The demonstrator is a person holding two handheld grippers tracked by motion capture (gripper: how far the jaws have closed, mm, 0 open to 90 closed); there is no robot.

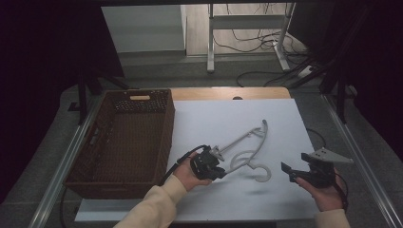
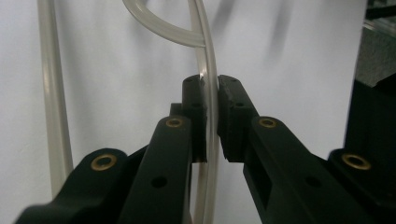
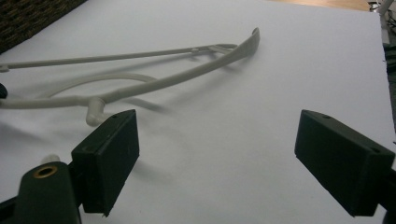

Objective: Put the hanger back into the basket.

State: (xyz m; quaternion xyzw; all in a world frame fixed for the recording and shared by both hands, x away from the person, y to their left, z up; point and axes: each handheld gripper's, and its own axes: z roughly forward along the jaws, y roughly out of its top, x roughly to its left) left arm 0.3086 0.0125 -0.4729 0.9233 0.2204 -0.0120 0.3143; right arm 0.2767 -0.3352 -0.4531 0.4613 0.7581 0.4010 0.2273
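A pale plastic clothes hanger (image 1: 240, 139) lies on the white table top (image 1: 214, 114), hook end toward me. My left gripper (image 1: 220, 169) is shut on one thin arm of it. In the left gripper view the translucent hanger rod (image 2: 209, 70) runs straight up between the two closed pads of the left gripper (image 2: 210, 88). My right gripper (image 1: 288, 172) is held to the right of the hook, open and holding nothing. In the right gripper view the hanger (image 3: 177, 77) lies beyond and left of the right gripper (image 3: 229, 154), whose jaws stand wide apart.
A dark brown wicker basket (image 1: 164, 137) stands along the left side of the table, with nothing visible inside. Beyond the far table edge are desk legs (image 1: 210, 42) and cables on the floor. Metal rails run along both sides of the table.
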